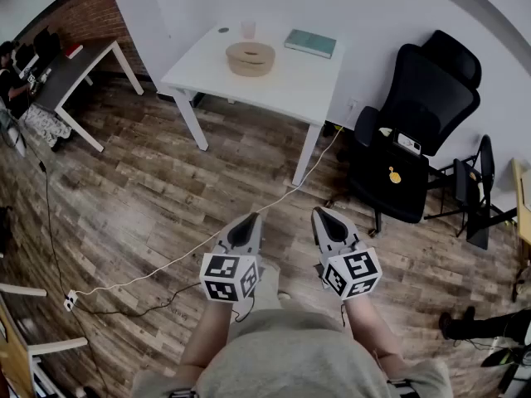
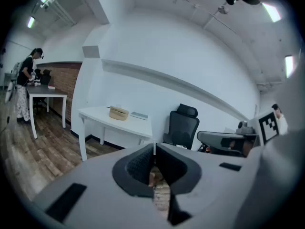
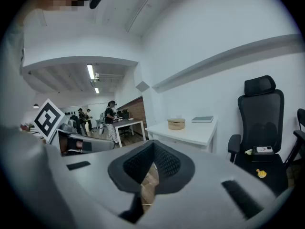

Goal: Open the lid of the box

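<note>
Facing 1 box [image 1: 250, 58] on 1 table [image 1: 309, 80], left claw [image 1: 251, 217] & right claw [image 1: 319, 212] both closed, empty.

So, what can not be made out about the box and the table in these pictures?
- Round box, all views: too far and small to show how it opens.
- Pale item behind it, head view: too small to name.
- Table, head view: far legs hidden by its top.

Black chair [image 1: 415, 131] beside white table [image 1: 290, 80]
</note>
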A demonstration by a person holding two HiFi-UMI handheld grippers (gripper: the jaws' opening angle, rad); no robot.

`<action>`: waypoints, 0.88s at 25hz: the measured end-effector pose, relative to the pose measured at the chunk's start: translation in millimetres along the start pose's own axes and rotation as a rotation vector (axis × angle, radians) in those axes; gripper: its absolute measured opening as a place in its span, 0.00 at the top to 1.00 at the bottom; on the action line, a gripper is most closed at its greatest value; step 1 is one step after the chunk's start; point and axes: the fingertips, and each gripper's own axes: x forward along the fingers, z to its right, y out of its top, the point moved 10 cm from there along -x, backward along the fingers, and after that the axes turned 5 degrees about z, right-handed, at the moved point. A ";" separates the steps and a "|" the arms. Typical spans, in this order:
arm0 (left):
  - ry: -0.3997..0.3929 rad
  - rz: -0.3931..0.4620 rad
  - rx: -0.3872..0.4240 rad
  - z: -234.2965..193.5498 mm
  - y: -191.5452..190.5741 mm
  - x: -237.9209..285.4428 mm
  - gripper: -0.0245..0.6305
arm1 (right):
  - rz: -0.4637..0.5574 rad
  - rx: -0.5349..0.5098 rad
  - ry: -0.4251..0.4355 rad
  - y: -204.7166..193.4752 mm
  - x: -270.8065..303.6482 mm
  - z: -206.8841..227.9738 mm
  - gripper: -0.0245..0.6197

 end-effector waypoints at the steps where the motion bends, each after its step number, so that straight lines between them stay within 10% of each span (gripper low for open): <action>1: 0.004 0.008 0.008 7.5 -0.6 -13.4 0.94 | 0.000 -0.002 0.011 -1.7 -11.2 -6.5 0.96; 22: 0.078 0.050 0.005 45.7 -21.7 -108.5 0.94 | 0.017 0.026 0.116 -10.4 -86.2 -59.5 0.96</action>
